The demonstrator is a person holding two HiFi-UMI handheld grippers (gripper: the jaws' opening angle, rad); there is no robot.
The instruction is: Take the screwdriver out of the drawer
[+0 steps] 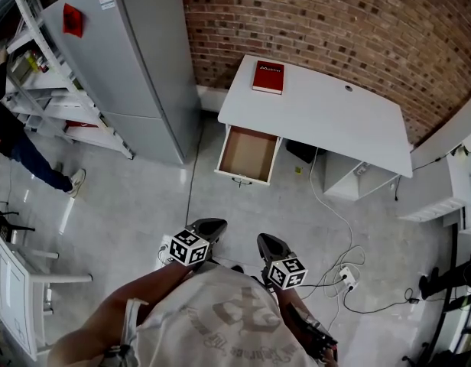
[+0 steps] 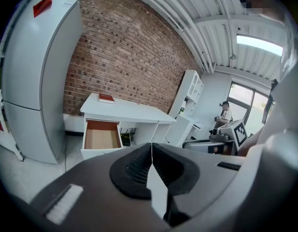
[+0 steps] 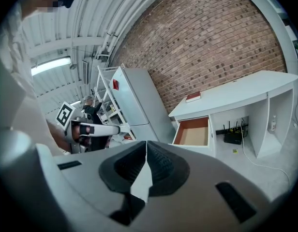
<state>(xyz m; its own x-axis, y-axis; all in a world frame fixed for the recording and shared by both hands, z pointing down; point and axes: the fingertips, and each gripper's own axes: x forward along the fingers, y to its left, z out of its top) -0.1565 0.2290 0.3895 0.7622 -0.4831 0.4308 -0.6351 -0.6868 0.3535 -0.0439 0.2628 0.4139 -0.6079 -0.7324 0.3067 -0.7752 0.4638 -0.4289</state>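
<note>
far from the surface (image 1: 319,117), left tool (image 1: 210,226) and right tool (image 1: 269,243) are closed and empty. the drawer (image 1: 248,155) is open, no screwdriver shows, so getting it is left.

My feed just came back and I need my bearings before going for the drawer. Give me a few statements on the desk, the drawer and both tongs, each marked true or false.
1. The drawer under the desk stands pulled open. True.
2. A red book lies inside the drawer. False: the red book lies on the desk top, near the brick wall.
3. The left tongs are shut with nothing between them. True.
4. The right tongs hold a screwdriver. False: the right tongs are shut on nothing.
5. In the head view the fridge stands to the right of the desk. False: the fridge stands to the desk's left.
</note>
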